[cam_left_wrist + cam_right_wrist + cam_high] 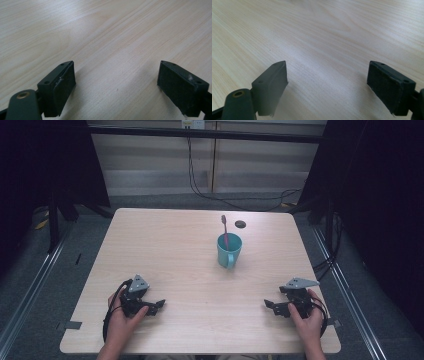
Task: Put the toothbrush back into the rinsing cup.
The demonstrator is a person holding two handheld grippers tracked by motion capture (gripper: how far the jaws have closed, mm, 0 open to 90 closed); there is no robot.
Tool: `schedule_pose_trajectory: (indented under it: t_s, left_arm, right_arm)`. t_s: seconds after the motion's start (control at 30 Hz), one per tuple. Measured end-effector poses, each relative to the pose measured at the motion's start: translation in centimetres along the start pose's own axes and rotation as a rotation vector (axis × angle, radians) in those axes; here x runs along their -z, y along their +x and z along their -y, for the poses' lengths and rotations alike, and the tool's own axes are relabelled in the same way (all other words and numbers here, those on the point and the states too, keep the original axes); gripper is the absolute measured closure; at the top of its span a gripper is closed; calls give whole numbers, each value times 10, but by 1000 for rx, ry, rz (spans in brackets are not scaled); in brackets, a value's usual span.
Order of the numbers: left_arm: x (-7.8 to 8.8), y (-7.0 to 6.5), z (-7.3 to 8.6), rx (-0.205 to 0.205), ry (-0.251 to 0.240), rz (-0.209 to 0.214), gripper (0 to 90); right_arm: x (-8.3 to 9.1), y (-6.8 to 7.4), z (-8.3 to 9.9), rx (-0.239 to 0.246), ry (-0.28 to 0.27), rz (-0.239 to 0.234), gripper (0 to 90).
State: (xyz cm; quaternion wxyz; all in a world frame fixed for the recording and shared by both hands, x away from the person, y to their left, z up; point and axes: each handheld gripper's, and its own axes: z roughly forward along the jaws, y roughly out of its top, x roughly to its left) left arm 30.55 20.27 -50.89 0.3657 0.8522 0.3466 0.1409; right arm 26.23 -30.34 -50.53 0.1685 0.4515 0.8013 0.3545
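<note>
Two hand-held grippers rest at the near edge of a wooden table, a toothbrush standing in a cup beyond them.

Nearest us, the left gripper point(159, 303) and the right gripper point(269, 305) sit low on the light wood table point(170, 245), one in each hand, pointing inward toward each other; in both gripper views we see the black jaws spread wide apart over bare grain, holding nothing. Farther back, right of centre, stands a teal cup point(229, 250) (its handle turned toward us), well apart from both grippers. A pink toothbrush point(225, 231) stands in it, its long axis near upright, the top end leaning slightly left. Just behind lies a small dark disc point(240, 224). Beyond the table we see grey floor, black cables point(200, 190) and pale wall panels.
</note>
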Motion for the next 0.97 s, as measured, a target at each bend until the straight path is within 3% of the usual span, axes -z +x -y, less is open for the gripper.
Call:
schedule_pose_trajectory:
  t_s: [0.47,0.97]
  left_arm:
    - [0,0,0,0,0,0,145]
    - [0,0,0,5,-4,-2,145]
  right_arm:
    - [0,-1,6,29,7,16,154]
    - [-2,-2,7,37,6,-5,124]
